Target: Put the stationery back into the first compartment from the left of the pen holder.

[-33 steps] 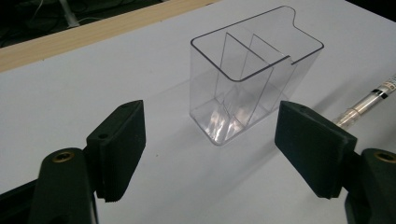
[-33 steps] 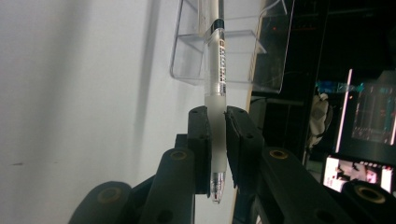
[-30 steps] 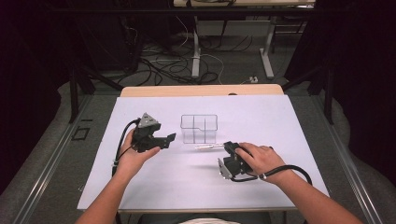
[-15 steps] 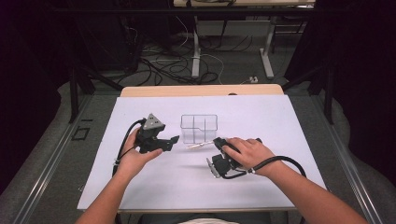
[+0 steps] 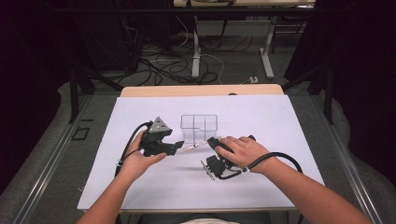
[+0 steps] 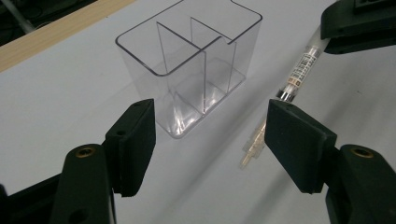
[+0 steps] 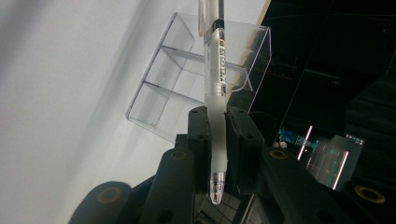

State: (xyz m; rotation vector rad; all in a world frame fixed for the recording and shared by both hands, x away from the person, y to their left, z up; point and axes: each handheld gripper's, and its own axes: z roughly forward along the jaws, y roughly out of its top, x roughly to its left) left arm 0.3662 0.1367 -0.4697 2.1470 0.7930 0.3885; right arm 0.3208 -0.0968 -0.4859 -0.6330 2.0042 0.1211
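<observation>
A clear plastic organizer (image 5: 199,127) with three compartments stands empty at the middle of the white sheet; it also shows in the left gripper view (image 6: 187,70) and the right gripper view (image 7: 187,60). My right gripper (image 5: 215,142) (image 7: 217,116) is shut on a frosted pen (image 7: 217,79), gripping it near one end. The pen (image 5: 194,146) (image 6: 299,70) juts left toward my left gripper (image 5: 175,148) (image 6: 212,135). That gripper's jaws have just been closing. The pen's pale free end lies between them beside the right pad (image 6: 294,144); no pad presses on it.
The white sheet (image 5: 280,121) covers the table, with a wooden strip (image 5: 201,90) along its far edge. Black cables trail from both grippers toward the near side. Cables and table legs lie on the floor beyond.
My right hand has carried the pen left and away from me, toward the organizer and the left gripper. The left gripper has edged slightly right.
</observation>
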